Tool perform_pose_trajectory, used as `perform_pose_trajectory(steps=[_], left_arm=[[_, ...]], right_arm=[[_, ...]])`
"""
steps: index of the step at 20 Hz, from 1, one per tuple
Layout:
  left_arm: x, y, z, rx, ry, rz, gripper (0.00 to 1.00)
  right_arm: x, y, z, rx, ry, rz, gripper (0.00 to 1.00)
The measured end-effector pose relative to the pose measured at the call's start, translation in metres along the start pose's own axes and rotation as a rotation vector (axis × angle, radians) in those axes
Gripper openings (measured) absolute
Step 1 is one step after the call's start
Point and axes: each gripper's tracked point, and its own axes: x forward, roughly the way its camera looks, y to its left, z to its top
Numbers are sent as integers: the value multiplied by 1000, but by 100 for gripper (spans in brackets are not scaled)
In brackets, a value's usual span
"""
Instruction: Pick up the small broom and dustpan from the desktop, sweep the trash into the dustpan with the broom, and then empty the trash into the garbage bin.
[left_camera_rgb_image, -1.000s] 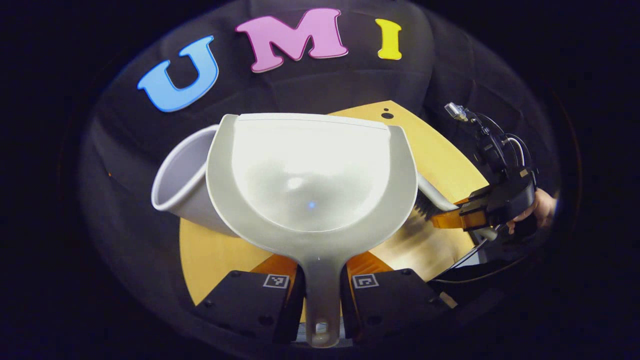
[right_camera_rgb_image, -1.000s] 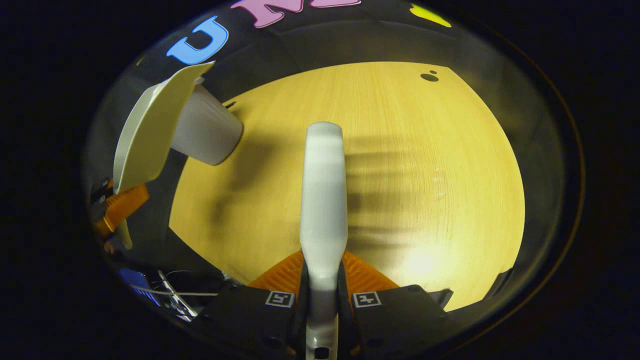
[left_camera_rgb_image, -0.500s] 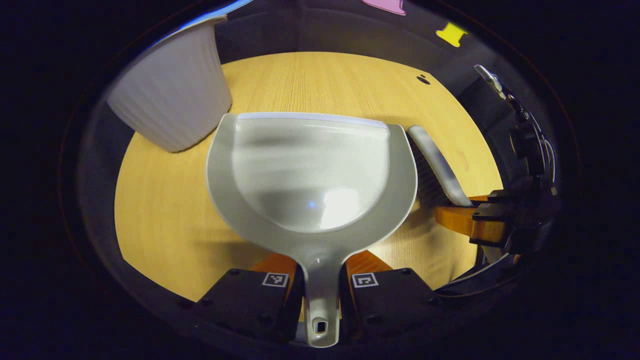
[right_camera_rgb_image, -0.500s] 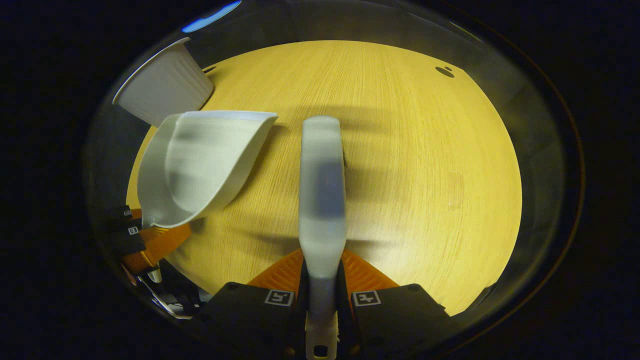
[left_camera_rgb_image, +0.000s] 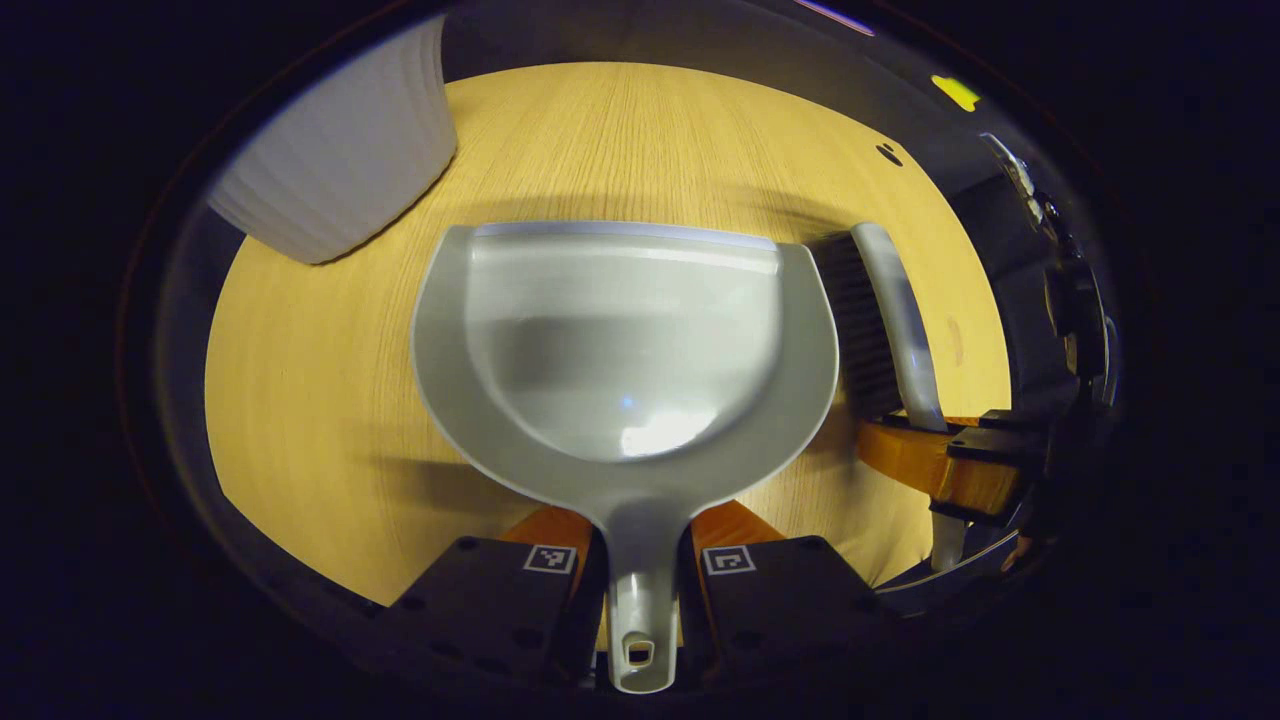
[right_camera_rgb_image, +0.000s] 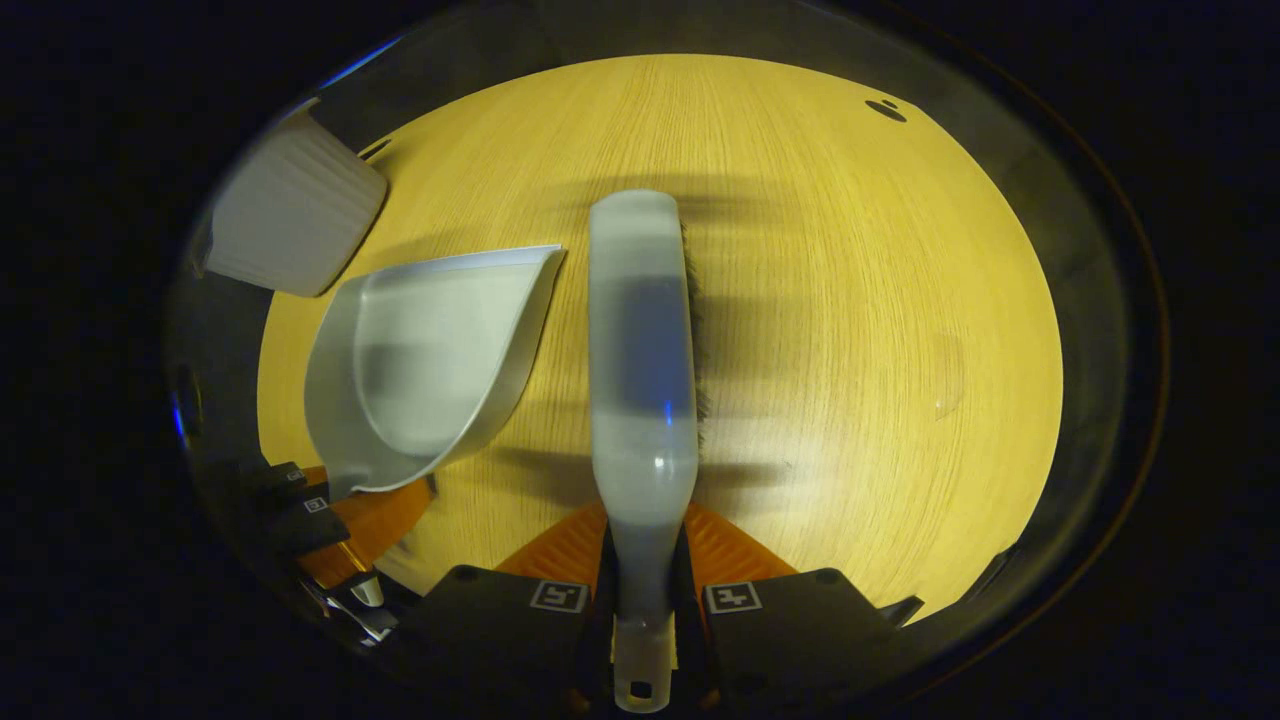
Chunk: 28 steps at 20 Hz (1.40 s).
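Left claw (left_camera_rgb_image: 640, 575) is clamping the dustpan (left_camera_rgb_image: 620, 350) by its handle, both fingers pressing on the stem, and the pan is reaching straight out ahead over the wooden surface (left_camera_rgb_image: 330, 400). Its scoop is facing up and looking bare inside, with a light glare near the base. Right claw (right_camera_rgb_image: 645, 600) is gripping the broom (right_camera_rgb_image: 642, 350) the same way, fingers closed on the narrow handle, the pale back of the brush running forward and dark bristles peeking out along its right edge. In the left gripper view the broom (left_camera_rgb_image: 885, 320) is lying just beside the pan's right rim, bristles turned toward it, and the right claw (left_camera_rgb_image: 940, 465) is showing behind it at the edge. In the right gripper view the dustpan (right_camera_rgb_image: 430, 360) is sitting just left of the broom, front lip close to the brush head, the left claw (right_camera_rgb_image: 340, 520) holding it from below. The bin (left_camera_rgb_image: 340, 170), white and ribbed, is standing at the far left corner of the surface, well apart from the pan; it is showing again at upper left in the right gripper view (right_camera_rgb_image: 285, 225). A small dark hole (right_camera_rgb_image: 885, 108) is marking the far right of the surface.
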Motion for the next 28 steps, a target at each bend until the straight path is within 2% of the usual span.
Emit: perform_pose_trajectory(steps=[1,2,3,4,6,7,8,9,10,11,12,13,15,17,18,20,21,22,23,25,27,28], left_arm=[[2,-1,1,9,3,4,30],[3,1,2,22,3,18,31],[4,1,4,31,1,25,31],[2,0,4,33,4,25,31],[-3,-5,1,53,18,-6,31],[-8,-6,0,65,24,-13,38],[-13,-5,0,78,16,0,49],[-19,-4,1,87,0,17,75],[-25,-4,1,88,-16,28,82],[-35,-5,2,86,-39,31,82],[-48,-5,1,84,-67,32,82],[-64,-7,-1,83,-96,35,82],[-102,-13,-7,88,-176,31,83],[-154,-18,-4,106,-361,43,82],[-183,-16,1,112,-481,76,83],[-240,-18,12,131,-688,122,82],[-266,-20,17,145,-773,135,82],[-290,-22,20,153,-856,142,82],[-313,-27,22,159,-945,132,82],[-343,-32,8,158,-1119,87,81],[-380,-37,-5,125,-1266,63,81],[-384,-33,-10,104,-1298,57,81]], right_arm=[[0,1,-1,-2,3,-3,28],[-1,0,-3,-6,6,-5,34],[-2,0,-2,-13,4,-2,26],[-4,1,-1,-21,1,2,30],[-10,6,1,-25,-15,21,32],[-17,8,4,-25,-27,28,42],[-23,8,6,-28,-44,31,51],[-30,6,10,-48,-68,25,65],[-39,3,14,-76,-99,9,69],[-49,1,15,-99,-126,1,83],[-62,1,15,-105,-154,8,84],[-77,4,14,-95,-185,25,95],[-116,12,12,-71,-275,63,97],[-163,13,15,-83,-426,52,93],[-194,13,22,-119,-537,18,97],[-262,19,45,-257,-810,-71,96],[-297,29,55,-309,-948,-79,96],[-328,44,66,-338,-1083,-49,96],[-347,54,69,-342,-1163,-1,96],[-376,73,62,-307,-1232,91,96],[-395,76,60,-261,-1277,131,96],[-402,80,62,-242,-1296,141,96]])
